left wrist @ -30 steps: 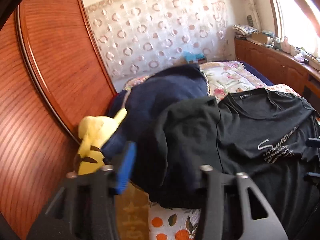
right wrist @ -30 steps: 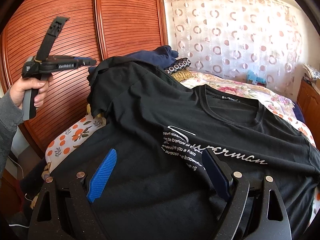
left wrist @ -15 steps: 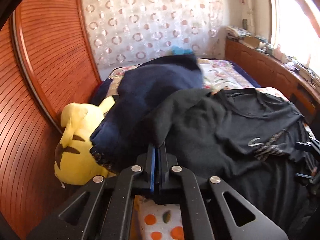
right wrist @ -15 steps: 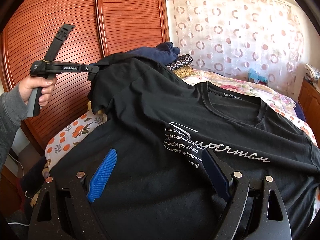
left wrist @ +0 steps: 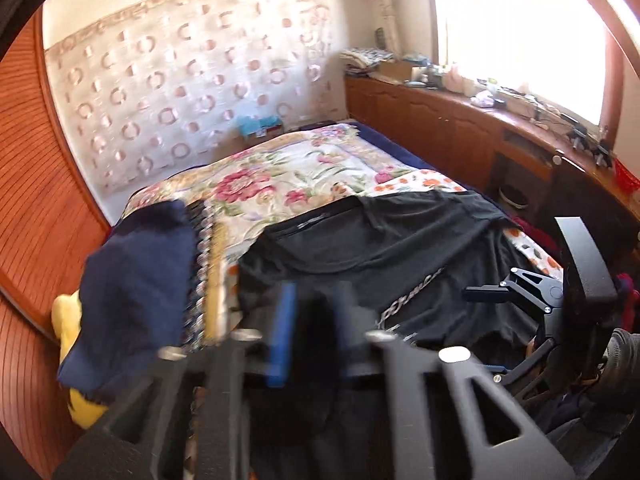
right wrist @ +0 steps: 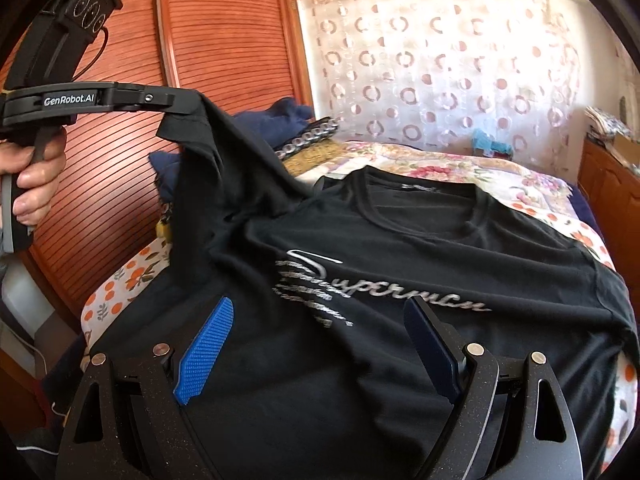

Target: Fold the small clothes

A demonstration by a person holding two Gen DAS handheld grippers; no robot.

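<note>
1. Black shirt (right wrist: 400, 240) with silver script lies chest-up on the bed (right wrist: 520, 184).
2. Left claw (right wrist: 188, 106) lifts its sleeve, apparently pinched; jaws opening.
3. Right claw (right wrist: 320, 352) gapes empty above the hem.

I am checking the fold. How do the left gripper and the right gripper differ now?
The left gripper has the black T-shirt's sleeve between its narrow jaws, which are opening, and lifts it; the right gripper stands wide open with nothing between its pads. The left is raised beside the wooden wardrobe; the right is low over the shirt's front. Both have blue pads.
</note>
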